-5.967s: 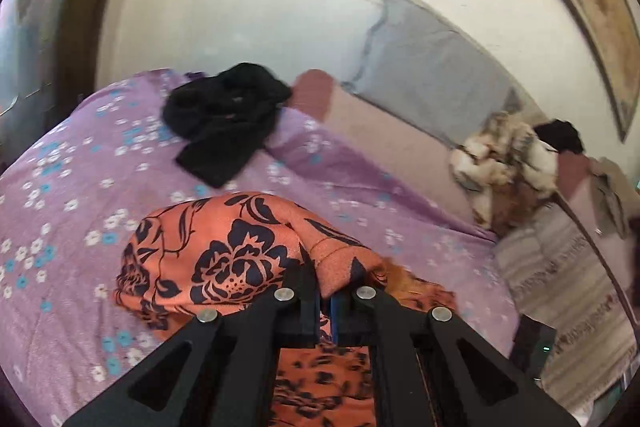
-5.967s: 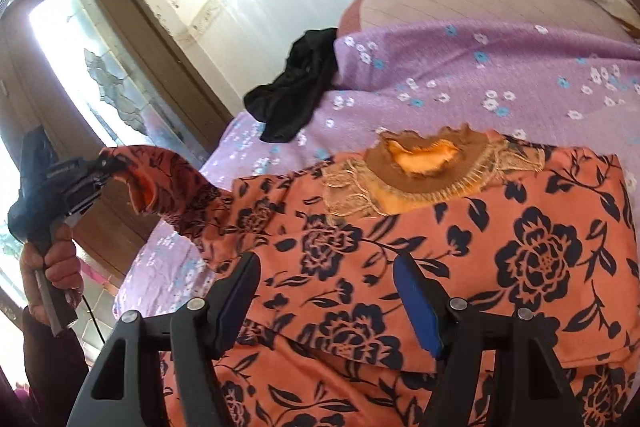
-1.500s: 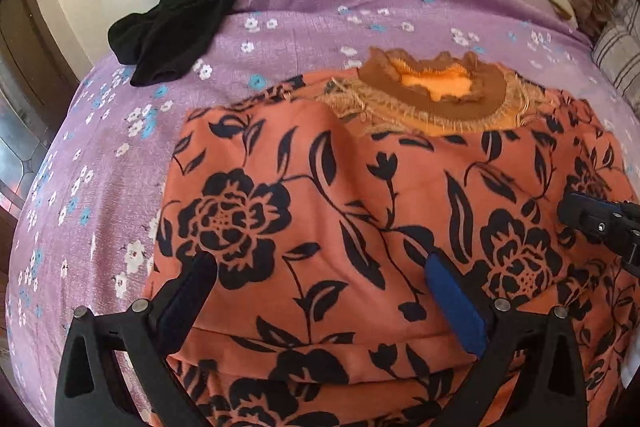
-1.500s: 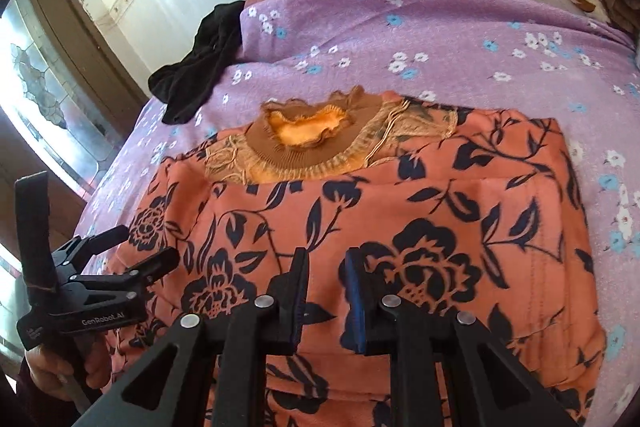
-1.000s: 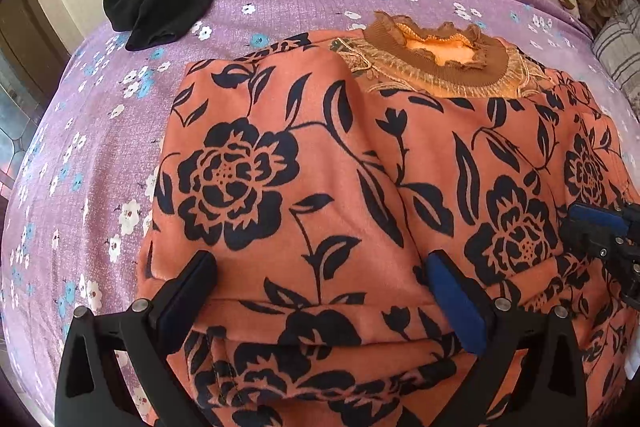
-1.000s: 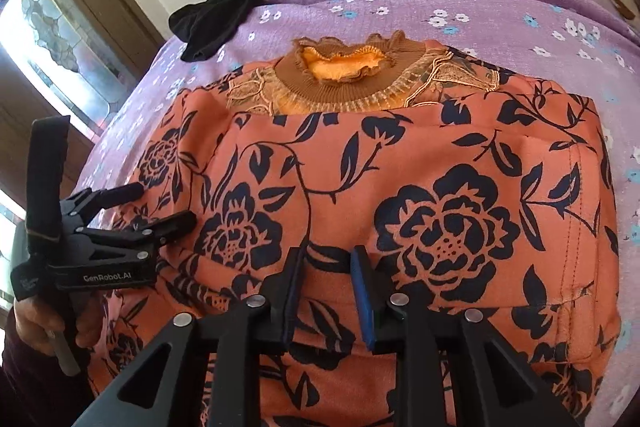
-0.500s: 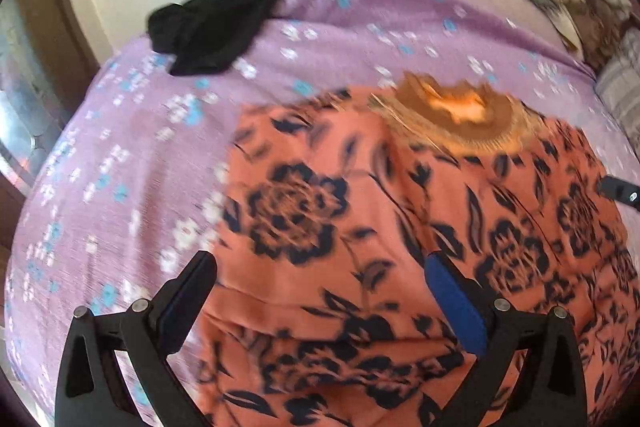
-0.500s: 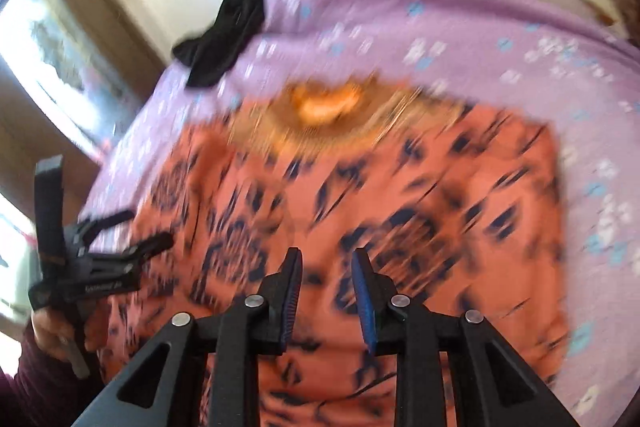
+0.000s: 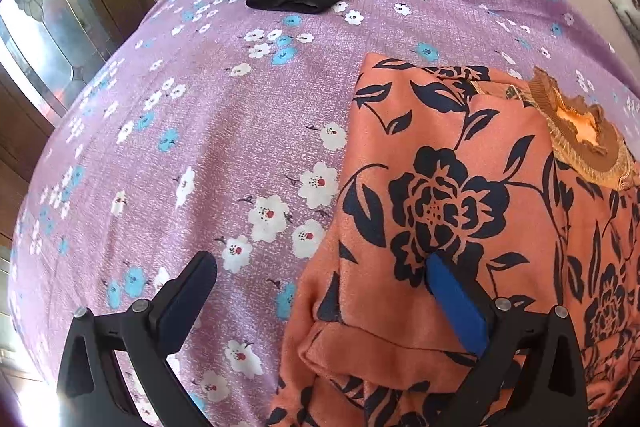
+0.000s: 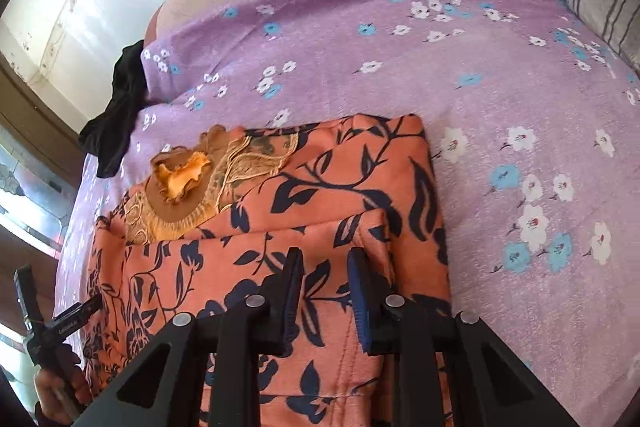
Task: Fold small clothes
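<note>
Left gripper [image 9: 320, 291] spread wide, empty — straddles orange floral garment's [image 9: 440, 187] left edge. Right gripper [image 10: 324, 279] narrowly parted over its fold — grasp unclear.

The right gripper [image 10: 323, 279] hovers over the folded orange floral garment [image 10: 320, 207] — jaws slightly parted — on the purple flowered bedsheet [image 10: 500, 99].
</note>
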`<state>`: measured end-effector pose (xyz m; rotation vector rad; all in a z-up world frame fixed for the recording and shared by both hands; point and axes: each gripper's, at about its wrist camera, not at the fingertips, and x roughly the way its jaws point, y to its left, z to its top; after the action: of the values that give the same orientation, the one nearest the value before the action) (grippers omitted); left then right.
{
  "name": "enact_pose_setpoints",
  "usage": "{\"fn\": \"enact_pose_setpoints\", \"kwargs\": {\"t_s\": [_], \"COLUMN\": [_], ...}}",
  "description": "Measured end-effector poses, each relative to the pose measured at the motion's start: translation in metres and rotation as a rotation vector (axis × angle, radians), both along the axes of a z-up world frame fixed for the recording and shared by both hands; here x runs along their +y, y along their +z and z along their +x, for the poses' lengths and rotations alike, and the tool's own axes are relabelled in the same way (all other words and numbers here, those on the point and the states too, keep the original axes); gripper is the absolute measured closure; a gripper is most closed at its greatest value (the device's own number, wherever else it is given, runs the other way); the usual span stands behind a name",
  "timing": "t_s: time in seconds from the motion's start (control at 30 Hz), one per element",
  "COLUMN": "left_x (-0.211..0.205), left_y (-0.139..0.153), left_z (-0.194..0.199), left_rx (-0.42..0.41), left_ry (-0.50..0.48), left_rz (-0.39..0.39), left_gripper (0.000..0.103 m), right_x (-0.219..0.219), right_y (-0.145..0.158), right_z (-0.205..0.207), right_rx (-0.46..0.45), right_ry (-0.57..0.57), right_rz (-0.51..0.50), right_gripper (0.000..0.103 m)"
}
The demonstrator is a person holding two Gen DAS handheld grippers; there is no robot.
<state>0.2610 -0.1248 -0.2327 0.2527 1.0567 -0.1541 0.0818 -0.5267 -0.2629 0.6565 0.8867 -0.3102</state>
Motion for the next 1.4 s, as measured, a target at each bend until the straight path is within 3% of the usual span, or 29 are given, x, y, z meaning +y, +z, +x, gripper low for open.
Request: {"fn": "enact_pose_setpoints", "kwargs": {"t_s": [0.07, 0.23, 0.4, 0.5, 0.63, 0.7, 0.8, 0.93, 1.07, 1.2, 1.33, 1.4], "left_x": [0.000, 0.015, 0.017, 0.018, 0.026, 0.033, 0.041, 0.043, 0.049, 0.051, 0.045, 0.046], "left_y": [0.001, 0.001, 0.000, 0.004, 0.010, 0.009, 0.007, 0.004, 0.004, 0.008, 0.010, 0.007], "left_z": [-0.006, -0.016, -0.021, -0.024, -0.023, -0.020, -0.016, -0.014, -0.013, -0.020, -0.028, -0.027], "left_rx": [-0.016, -0.003, -0.021, -0.039, -0.069, -0.041, -0.007, 0.021, 0.047, 0.028, 0.002, 0.012], "left_ry": [0.002, 0.027, 0.046, 0.060, 0.073, 0.083, 0.093, 0.090, 0.086, 0.069, 0.040, 0.030], "left_rz": [0.026, -0.002, -0.008, 0.001, 0.021, -0.010, -0.048, -0.070, -0.105, -0.087, -0.045, -0.045], "left_gripper": [0.000, 0.000, 0.000, 0.000, 0.000, 0.000, 0.000, 0.000, 0.000, 0.000, 0.000, 0.000], "right_x": [-0.002, 0.017, 0.067, 0.114, 0.175, 0.202, 0.236, 0.241, 0.231, 0.234, 0.247, 0.248], "right_y": [-0.001, 0.010, 0.035, 0.047, 0.060, 0.060, 0.051, 0.013, 0.012, 0.024, 0.007, 0.009], "right_z": [0.000, 0.007, 0.023, 0.044, 0.085, 0.110, 0.142, 0.177, 0.178, 0.177, 0.190, 0.190], "right_rx": [0.008, 0.005, -0.147, -0.187, -0.222, -0.201, -0.124, 0.031, 0.007, -0.038, 0.032, 0.011], "right_ry": [-0.011, -0.023, 0.176, 0.329, 0.451, 0.488, 0.498, 0.456, 0.408, 0.408, 0.422, 0.414], "right_rz": [-0.015, -0.122, -0.096, -0.057, -0.021, -0.001, -0.057, -0.111, -0.048, -0.056, -0.054, -0.058], "right_gripper": [0.093, 0.091, 0.088, 0.088, 0.088, 0.088, 0.088, 0.089, 0.090, 0.089, 0.089, 0.089]}}
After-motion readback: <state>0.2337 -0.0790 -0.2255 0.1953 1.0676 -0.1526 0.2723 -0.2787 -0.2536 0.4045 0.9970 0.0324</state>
